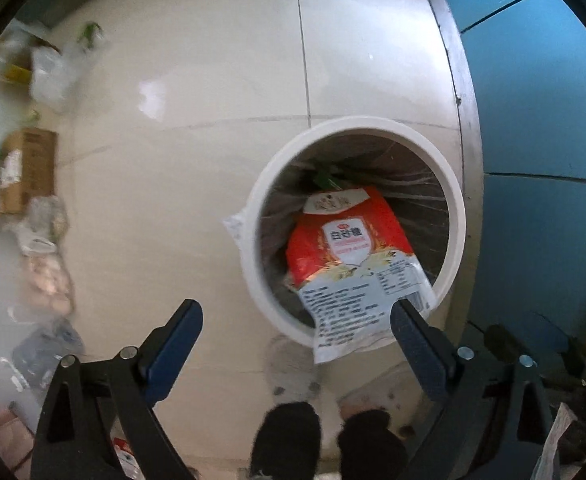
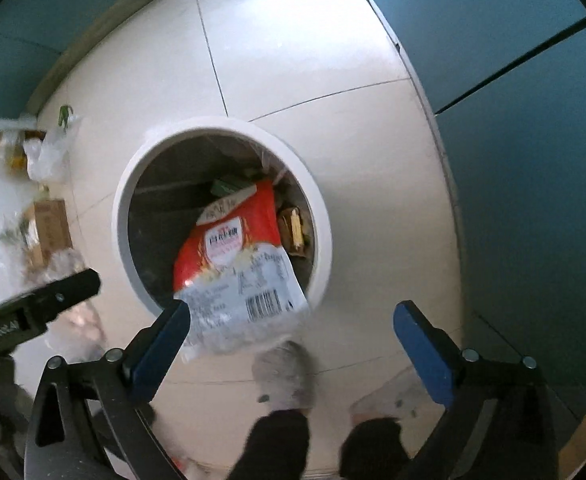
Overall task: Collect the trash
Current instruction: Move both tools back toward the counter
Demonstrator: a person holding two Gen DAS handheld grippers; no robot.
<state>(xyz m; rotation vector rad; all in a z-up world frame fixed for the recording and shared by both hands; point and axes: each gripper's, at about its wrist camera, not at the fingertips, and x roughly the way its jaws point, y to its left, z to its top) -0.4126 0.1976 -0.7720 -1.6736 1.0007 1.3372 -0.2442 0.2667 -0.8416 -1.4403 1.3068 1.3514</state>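
A red and white sugar bag (image 1: 353, 256) hangs loose over the mouth of the white round trash bin (image 1: 253, 248), partly inside it. My left gripper (image 1: 297, 316) is open; its right finger (image 1: 417, 344) sits at the bag's lower edge. In the right wrist view the same bag (image 2: 237, 264) tilts over the bin's rim (image 2: 123, 216). My right gripper (image 2: 293, 320) is open, its left finger (image 2: 161, 344) at the bag's lower corner. The bin holds other trash, including a yellow-brown packet (image 2: 293, 228).
Loose trash lies on the tiled floor at the left: a cardboard box (image 1: 25, 168), plastic bags (image 1: 49, 72) and wrappers (image 1: 45, 276). A blue wall (image 1: 533, 120) runs along the right. The person's slippered feet (image 2: 285, 372) stand below the bin.
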